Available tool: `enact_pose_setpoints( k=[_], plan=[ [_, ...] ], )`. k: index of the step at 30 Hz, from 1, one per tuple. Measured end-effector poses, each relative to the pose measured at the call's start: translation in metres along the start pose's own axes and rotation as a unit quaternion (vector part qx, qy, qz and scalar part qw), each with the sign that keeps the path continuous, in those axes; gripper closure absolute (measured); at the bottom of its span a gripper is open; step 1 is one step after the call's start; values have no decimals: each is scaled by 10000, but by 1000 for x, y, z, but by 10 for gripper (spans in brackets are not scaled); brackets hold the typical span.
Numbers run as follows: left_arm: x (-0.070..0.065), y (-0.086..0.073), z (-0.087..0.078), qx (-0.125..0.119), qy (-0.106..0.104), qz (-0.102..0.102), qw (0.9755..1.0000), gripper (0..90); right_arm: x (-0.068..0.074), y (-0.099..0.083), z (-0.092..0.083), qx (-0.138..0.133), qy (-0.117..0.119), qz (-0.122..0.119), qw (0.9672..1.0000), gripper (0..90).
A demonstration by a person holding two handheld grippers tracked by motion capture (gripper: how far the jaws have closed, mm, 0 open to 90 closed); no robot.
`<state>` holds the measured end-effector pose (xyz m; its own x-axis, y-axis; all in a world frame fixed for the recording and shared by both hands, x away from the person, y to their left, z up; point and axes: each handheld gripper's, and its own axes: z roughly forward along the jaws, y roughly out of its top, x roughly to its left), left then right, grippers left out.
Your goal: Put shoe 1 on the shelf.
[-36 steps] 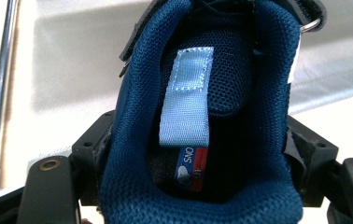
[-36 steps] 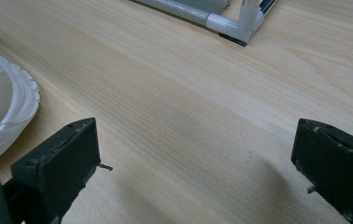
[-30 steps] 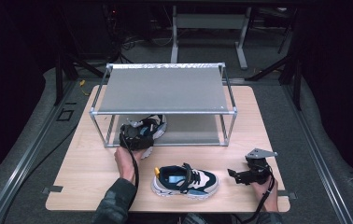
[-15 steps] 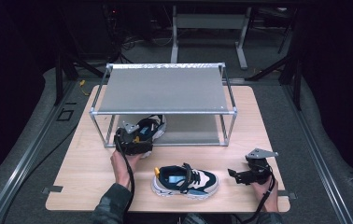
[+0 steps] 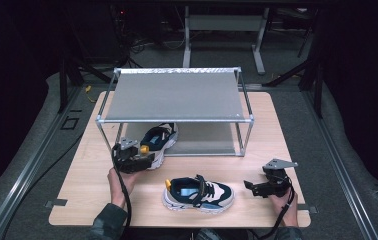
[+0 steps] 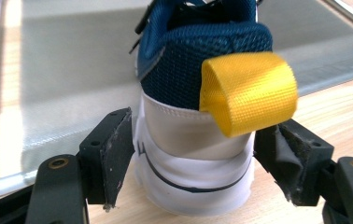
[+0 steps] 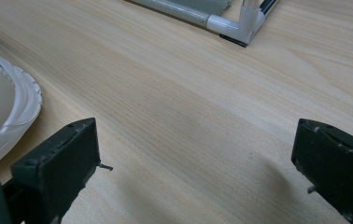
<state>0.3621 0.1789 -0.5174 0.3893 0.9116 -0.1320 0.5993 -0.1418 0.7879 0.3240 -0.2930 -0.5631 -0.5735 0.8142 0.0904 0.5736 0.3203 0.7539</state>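
A navy and white shoe (image 5: 159,142) stands with its toe under the rack's (image 5: 177,95) lower level and its heel toward me. My left gripper (image 5: 144,155) is at that heel. In the left gripper view the jaws have just been closing, and both pads meet the sides of the white heel (image 6: 193,140), below the yellow pull loop (image 6: 249,93). A second matching shoe (image 5: 198,194) lies on its sole near the table's front edge. To its right my right gripper (image 5: 251,187) rests open on the wood, its jaws wide apart and nothing between them (image 7: 193,154).
The grey two-level metal rack stands at the back half of the wooden table (image 5: 267,130). One of its corner feet (image 7: 240,23) lies ahead of the right gripper, and the second shoe's white toe (image 7: 2,107) sits at the left of that view. Dark floor surrounds the table.
My left hand and gripper have shifted a little to the left and toward me at the shoe's heel. The right gripper and the front shoe have stayed put.
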Motion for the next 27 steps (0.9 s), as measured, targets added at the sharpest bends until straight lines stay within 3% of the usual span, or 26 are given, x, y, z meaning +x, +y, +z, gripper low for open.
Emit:
enact_pose_setpoints(
  k=[2,7,11,15,18,27],
  plan=[
    [-4,1,2,-34,38,51,10000,357,0,0,0,-4,-24,-5,10000,7],
    [-14,2,6,-67,191,-70,9998,361,-1,0,0,-16,10,47,10000,8],
    [-22,1,3,-101,285,-48,9995,393,0,0,-1,-32,-57,53,10000,8],
    [-24,-3,0,-120,275,-69,9995,412,0,0,-1,-25,-22,44,10000,8],
    [-23,-4,0,-29,200,-75,9998,485,0,0,0,-21,-13,28,10000,8],
    [-33,0,12,-5,102,-10,9999,539,0,0,-1,-39,-14,50,10000,8]
  ],
)
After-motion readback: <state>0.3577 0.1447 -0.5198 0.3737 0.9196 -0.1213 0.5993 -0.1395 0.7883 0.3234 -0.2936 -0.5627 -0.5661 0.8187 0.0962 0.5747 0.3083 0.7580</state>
